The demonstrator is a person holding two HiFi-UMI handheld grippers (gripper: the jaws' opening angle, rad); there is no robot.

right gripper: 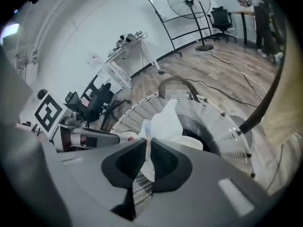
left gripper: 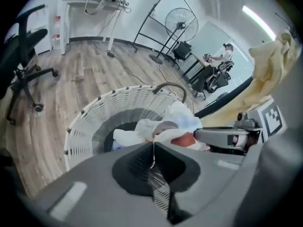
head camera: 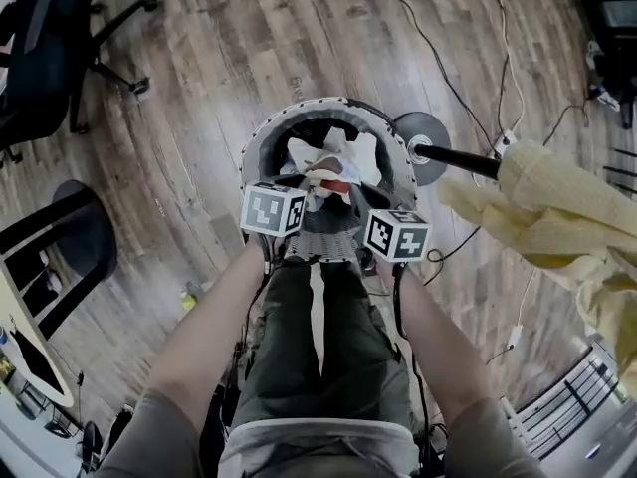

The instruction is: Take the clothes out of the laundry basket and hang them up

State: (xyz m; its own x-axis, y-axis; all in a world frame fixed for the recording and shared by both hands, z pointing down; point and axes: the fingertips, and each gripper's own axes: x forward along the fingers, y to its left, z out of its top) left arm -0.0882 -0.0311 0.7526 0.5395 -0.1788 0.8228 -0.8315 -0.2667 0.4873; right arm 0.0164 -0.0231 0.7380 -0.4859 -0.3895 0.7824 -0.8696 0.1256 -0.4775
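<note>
Left gripper: jaws pressed together, pinching a thin edge of the white garment. Right gripper: jaws pressed together on a fold of the white garment. The garment is bunched just ahead of both grippers, over the laundry basket. Yellow cloth hangs to the right of the right gripper.

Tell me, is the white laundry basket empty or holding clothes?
Holding clothes: a white garment bunches inside the basket, pinched by the left gripper and right gripper.
</note>
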